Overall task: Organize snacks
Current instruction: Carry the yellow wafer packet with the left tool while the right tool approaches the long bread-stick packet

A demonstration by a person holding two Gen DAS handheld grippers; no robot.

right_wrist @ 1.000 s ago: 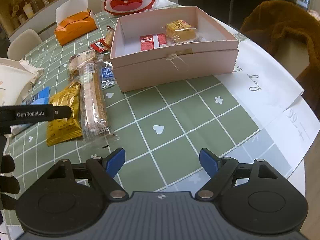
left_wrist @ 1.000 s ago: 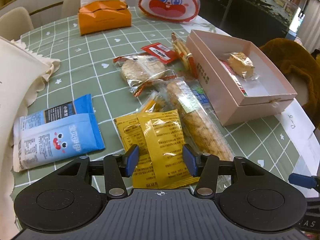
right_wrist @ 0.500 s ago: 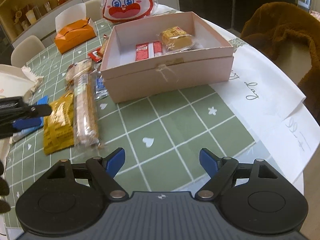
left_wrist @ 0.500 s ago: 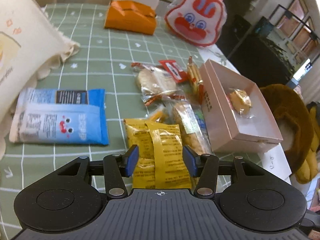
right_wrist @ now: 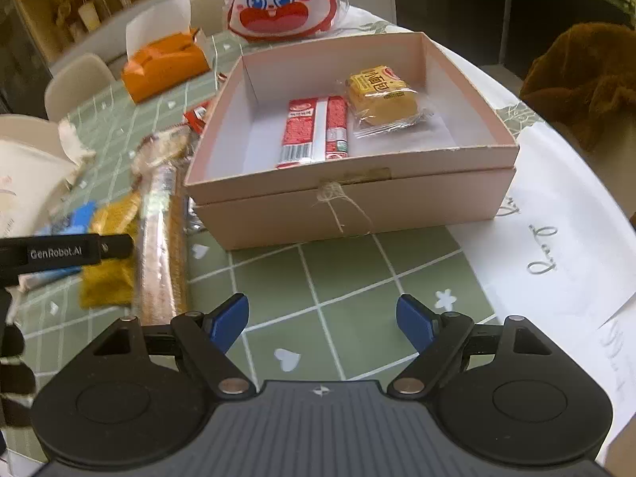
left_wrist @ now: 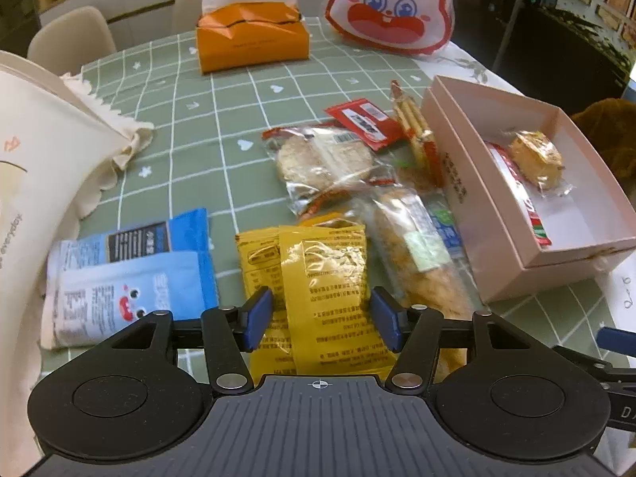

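Note:
My left gripper is open, its blue pads either side of the top yellow packet, which lies on a second yellow packet on the table. Beside them lie a long wrapped pastry, a round cracker pack, a red packet, a biscuit-stick pack and blue packets. The pink box holds a red packet and a yellow cake pack. My right gripper is open and empty above the tablecloth in front of the box.
An orange tissue box and a rabbit-face bag stand at the far side. A cream cloth bag lies at the left. White paper covers the table's right edge. Chairs stand behind the table.
My left gripper swung left and back, and now sits lower and closer over the yellow packets. My right gripper moved forward toward the pink box. Both stayed open.

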